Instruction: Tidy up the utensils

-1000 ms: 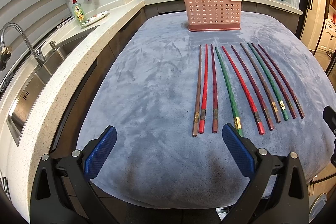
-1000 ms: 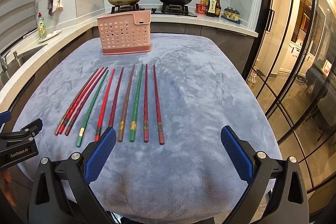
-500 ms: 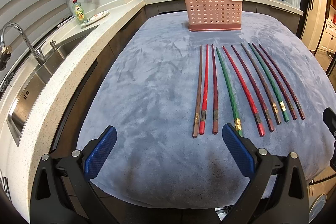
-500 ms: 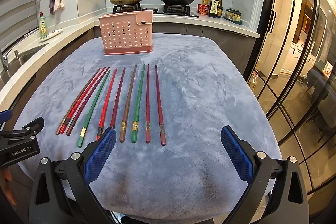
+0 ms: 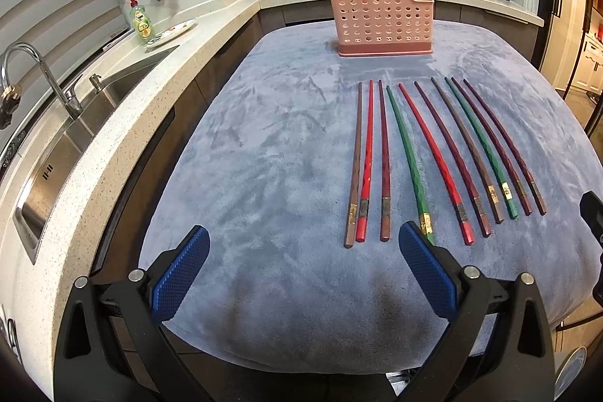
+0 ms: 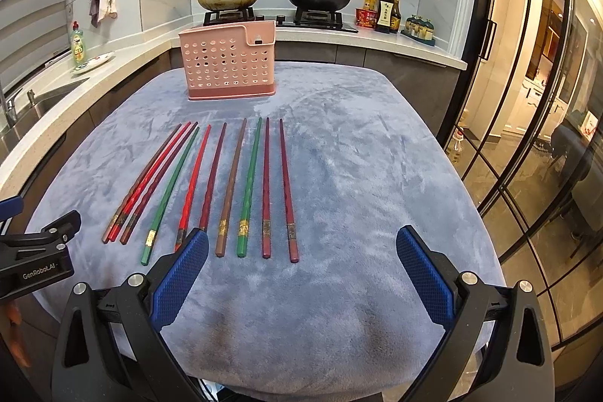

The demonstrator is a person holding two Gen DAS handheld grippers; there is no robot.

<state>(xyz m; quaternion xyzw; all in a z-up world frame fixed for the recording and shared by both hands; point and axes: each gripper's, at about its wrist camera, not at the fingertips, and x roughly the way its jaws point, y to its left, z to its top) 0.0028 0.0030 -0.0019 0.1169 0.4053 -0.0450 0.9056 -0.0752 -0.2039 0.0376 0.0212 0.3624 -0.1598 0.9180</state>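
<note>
Nothing gripped yet: left gripper point(image 5: 303, 268) and right gripper point(image 6: 301, 268) fingers wide apart, empty; chopsticks point(image 6: 222, 187) ahead await first pick, pink holder point(image 6: 230, 63) beyond.

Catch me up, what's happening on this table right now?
Nothing has been picked up yet. A person holds two claws low over the near edge of the blue cloth. The left claw and right claw are both open and empty. Ten chopsticks lie side by side on the cloth, three bunched at the left. The pink holder stands upright beyond them, with no chopsticks showing in it.
</note>
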